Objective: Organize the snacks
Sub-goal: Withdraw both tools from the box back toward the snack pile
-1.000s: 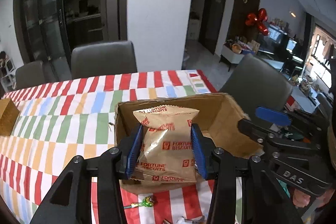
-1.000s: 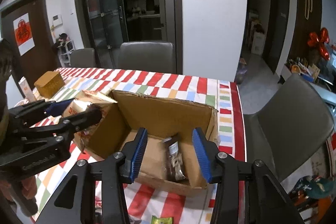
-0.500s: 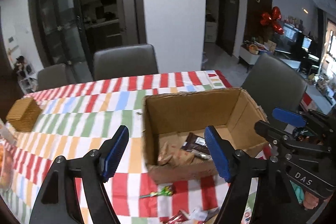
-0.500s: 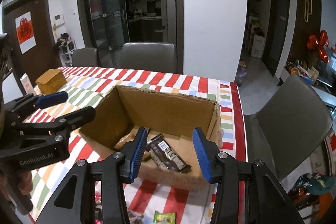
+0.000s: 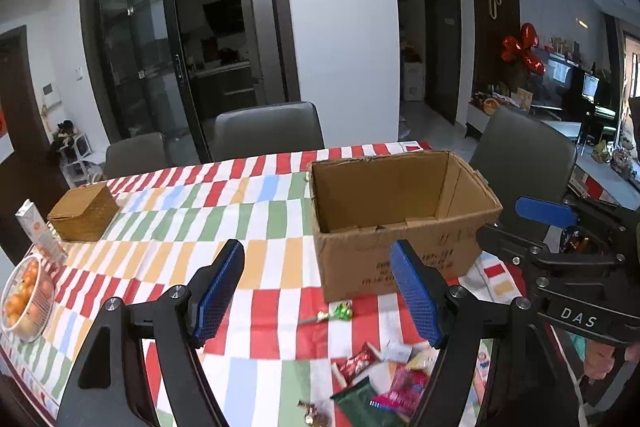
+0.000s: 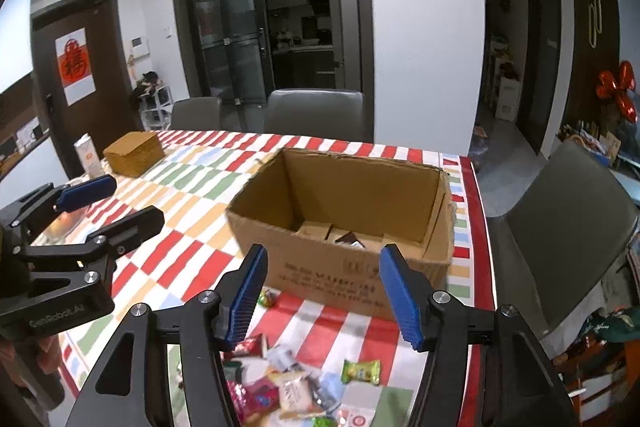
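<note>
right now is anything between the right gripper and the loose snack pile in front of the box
Nothing visible. The right gripper, jaws opening and empty, hangs just above the snack pile, with only bare tablecloth around it; the cardboard box sits beyond the pile.

My left gripper points down a little, its blue fingers wide apart and empty. My right gripper tilts down too; its fingers are opening with nothing between them.

Bowl of oranges, wicker box, grey chairs.
</note>
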`<state>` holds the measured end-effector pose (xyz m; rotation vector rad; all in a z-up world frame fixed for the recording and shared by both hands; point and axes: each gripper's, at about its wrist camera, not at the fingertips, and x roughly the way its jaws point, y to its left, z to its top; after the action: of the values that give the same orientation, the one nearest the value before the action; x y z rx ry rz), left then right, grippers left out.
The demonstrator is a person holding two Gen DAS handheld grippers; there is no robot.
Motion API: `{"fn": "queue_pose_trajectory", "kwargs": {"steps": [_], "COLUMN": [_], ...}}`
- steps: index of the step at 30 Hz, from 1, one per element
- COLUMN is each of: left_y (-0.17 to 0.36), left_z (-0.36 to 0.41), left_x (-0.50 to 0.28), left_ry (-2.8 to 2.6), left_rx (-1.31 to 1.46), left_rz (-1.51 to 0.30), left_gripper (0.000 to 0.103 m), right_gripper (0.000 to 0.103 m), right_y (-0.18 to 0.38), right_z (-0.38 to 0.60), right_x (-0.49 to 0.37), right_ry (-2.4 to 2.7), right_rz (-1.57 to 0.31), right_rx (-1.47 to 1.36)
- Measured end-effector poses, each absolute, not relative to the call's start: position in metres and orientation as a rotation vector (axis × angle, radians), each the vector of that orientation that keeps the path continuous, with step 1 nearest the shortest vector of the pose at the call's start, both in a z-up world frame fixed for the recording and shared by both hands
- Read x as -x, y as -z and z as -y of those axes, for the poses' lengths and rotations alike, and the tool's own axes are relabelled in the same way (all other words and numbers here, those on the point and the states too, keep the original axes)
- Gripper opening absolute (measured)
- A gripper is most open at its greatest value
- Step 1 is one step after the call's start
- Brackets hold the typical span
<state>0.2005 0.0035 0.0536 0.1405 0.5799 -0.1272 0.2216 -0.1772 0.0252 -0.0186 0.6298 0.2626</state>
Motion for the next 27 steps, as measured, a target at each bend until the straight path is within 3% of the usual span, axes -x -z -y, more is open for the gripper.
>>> {"fn": "queue_pose_trajectory", "kwargs": {"steps": [8, 27], "left_y": [-0.054, 0.008], "left_z": [-0.022, -0.045], "left_x": [-0.162, -0.113], "left_ry": [0.089, 0.016], "left_rx": [-0.116, -0.062], "left_rz": [-0.560, -0.695], "left_gripper": [0.077, 0.078], "right_gripper": [0.066, 0.066], "right_y": [-0.022, 0.033], "right_z": [0.159, 0.147], "right_x": [-0.189, -0.152], "right_ry": [-0.298, -0.288], "right_rz": [-0.609, -0.726], "right_rx": [0.032, -0.017]}}
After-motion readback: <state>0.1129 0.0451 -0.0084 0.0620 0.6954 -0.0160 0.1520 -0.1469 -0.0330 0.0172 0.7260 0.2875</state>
